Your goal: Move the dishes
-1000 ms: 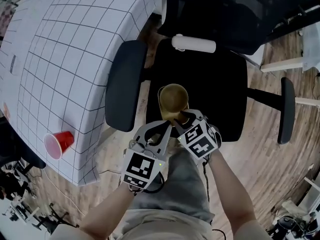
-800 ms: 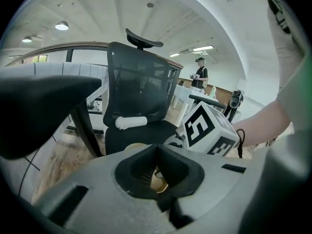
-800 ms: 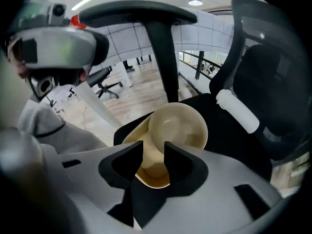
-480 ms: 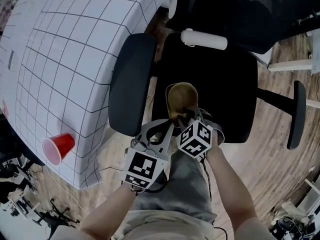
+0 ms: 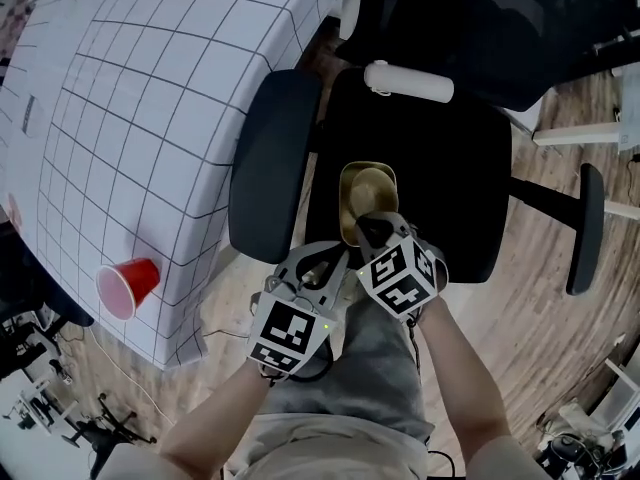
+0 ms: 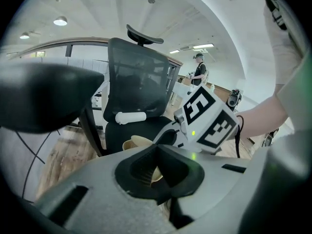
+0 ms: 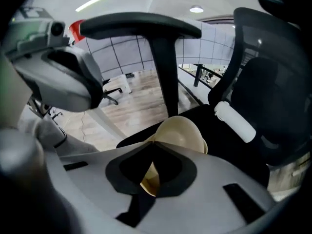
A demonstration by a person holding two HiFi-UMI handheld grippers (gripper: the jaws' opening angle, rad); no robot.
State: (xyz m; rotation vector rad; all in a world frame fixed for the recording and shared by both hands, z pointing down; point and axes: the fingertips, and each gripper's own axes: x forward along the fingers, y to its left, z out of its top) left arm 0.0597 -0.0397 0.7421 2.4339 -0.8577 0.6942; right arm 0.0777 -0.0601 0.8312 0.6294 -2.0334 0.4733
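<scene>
Grey plastic right gripper (image 5: pixel 372 230): jaws closed on near rim of beige bowl (image 5: pixel 368 196). Left gripper (image 5: pixel 338 255) just beside, at 7 o'clock: jaws closed too, beige sliver of bowl between them. Cubes carry black-white square markers. Bowl over black chair seat (image 5: pixel 450 178), bare seat at 3 o'clock. Armrest (image 5: pixel 272 163) near, at 10. Red cup (image 5: pixel 128 286) at desk (image 5: pixel 150 98) edge, 9 o'clock. White cylinder (image 5: pixel 408 81) at 12.

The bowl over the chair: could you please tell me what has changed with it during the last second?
The bowl has tipped slightly in place above the chair seat; nothing was taken or released. The left tool and right tool stay shut on its rim. The red cup has not moved.
</scene>
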